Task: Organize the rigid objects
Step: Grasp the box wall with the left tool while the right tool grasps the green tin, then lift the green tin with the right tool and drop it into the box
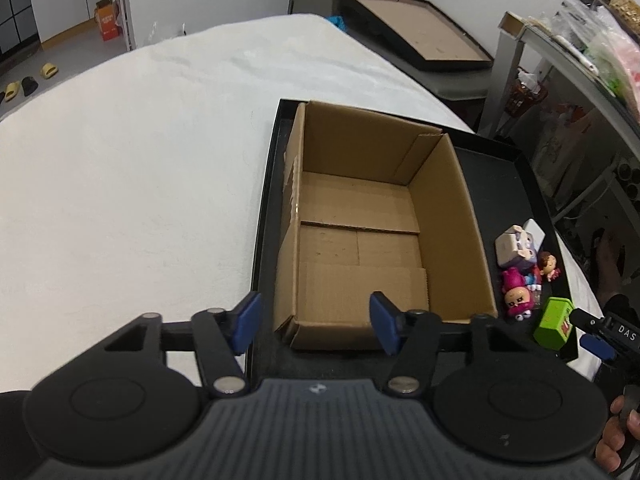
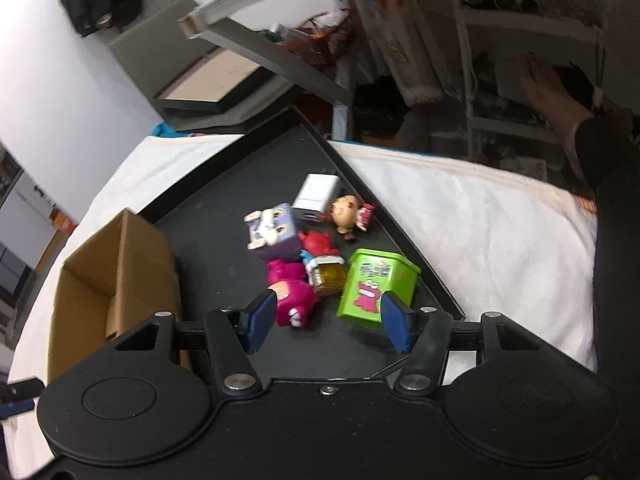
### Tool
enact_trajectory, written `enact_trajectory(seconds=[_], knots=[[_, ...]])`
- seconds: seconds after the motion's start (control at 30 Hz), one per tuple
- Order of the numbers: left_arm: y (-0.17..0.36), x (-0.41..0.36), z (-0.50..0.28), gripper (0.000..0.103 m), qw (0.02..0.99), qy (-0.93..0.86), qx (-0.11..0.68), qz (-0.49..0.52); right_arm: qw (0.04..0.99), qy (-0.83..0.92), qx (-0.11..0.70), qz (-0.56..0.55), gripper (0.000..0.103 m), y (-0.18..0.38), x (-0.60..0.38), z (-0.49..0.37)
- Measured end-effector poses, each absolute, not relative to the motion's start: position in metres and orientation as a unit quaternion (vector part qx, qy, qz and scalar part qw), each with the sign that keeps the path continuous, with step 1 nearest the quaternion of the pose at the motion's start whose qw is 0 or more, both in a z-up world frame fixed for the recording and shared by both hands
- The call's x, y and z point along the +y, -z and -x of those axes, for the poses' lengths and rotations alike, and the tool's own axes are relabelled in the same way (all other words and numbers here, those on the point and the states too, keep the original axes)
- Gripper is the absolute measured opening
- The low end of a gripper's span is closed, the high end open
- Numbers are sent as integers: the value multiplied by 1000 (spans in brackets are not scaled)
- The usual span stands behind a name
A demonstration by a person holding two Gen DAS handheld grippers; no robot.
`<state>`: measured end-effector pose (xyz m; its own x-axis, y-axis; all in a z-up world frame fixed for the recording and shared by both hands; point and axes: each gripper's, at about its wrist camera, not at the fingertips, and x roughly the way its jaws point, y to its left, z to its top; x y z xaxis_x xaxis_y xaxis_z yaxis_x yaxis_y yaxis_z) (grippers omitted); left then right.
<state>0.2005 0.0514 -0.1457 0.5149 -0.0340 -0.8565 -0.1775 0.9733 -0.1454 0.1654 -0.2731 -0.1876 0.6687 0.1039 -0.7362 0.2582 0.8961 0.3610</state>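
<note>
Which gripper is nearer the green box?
Right. The right gripper hovers just before the green box; the left gripper is over the cardboard box's near edge.

**Around the white-covered bed**

Beyond the far edge of the white bed cover (image 1: pixel 140 152), a flat black frame with a brown backing (image 1: pixel 416 32) leans by the wall. Off the right edge stands a grey shelf unit (image 1: pixel 560 92) crowded with bags and clutter. On the floor past the far left corner lie yellow and black slippers (image 1: pixel 28 82) and an orange carton (image 1: pixel 107 20).
</note>
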Motion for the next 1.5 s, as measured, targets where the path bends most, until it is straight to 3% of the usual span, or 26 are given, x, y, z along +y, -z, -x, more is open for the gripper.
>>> enact_trajectory(seconds=[0.37, 0.53, 0.77, 0.83, 0.9, 1.5], knots=[[169, 55, -226, 35, 849, -53, 516, 100, 857, 84, 434, -265, 57, 217, -287, -187], [181, 62, -234, 13, 833, -67, 538, 108, 853, 93, 434, -275, 57, 224, -290, -193], [181, 67, -229, 13, 832, -57, 541, 108, 841, 106, 446, -289, 57, 239, -296, -197], [179, 67, -228, 13, 832, -57, 542, 106, 840, 102, 447, -290, 50, 241, -296, -198], [179, 66, -227, 13, 831, -55, 543, 106, 840, 94, 449, -290, 49, 241, -295, -198], [175, 60, -217, 13, 832, -55, 543, 97, 862, 41, 409, -295, 48, 197, -279, -177]])
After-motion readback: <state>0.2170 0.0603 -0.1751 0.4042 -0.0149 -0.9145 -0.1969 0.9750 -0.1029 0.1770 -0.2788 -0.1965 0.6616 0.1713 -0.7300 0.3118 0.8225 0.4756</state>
